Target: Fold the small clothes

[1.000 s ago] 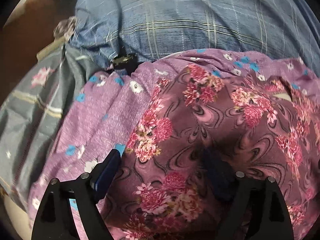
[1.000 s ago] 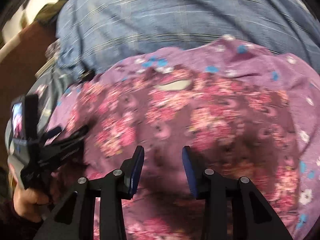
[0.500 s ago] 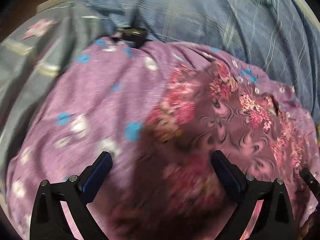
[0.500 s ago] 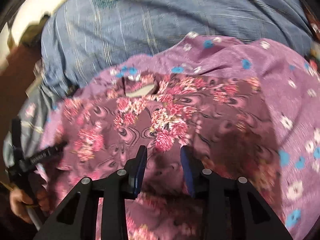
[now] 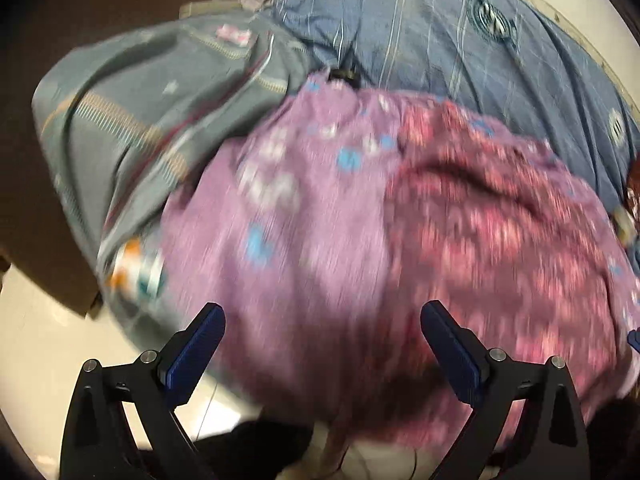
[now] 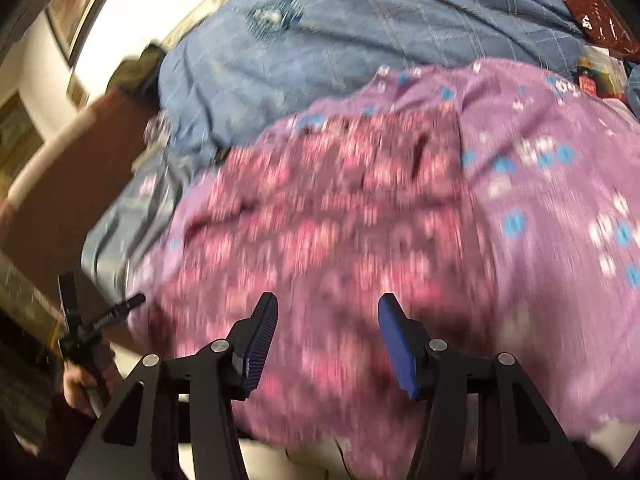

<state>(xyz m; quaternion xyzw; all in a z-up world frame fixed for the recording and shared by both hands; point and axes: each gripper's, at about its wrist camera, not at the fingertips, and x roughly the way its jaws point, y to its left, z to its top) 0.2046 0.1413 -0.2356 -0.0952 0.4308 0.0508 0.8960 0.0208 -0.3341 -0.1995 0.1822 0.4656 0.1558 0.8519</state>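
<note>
I count two grippers, the left gripper (image 5: 322, 332) and the right gripper (image 6: 328, 326), each with two blue-padded fingers, so four fingers in all. I log one pink floral garment (image 5: 500, 232) and one lilac cloth with blue and white flowers (image 5: 304, 208) beneath it. One blue checked bedcover (image 5: 440, 40) lies behind them, and one grey striped cloth (image 5: 152, 112) to the side. One hand (image 6: 80, 386) shows in the right wrist view. With the heavy blur, the grey cloth may be more than one piece; I record it as one.
</note>
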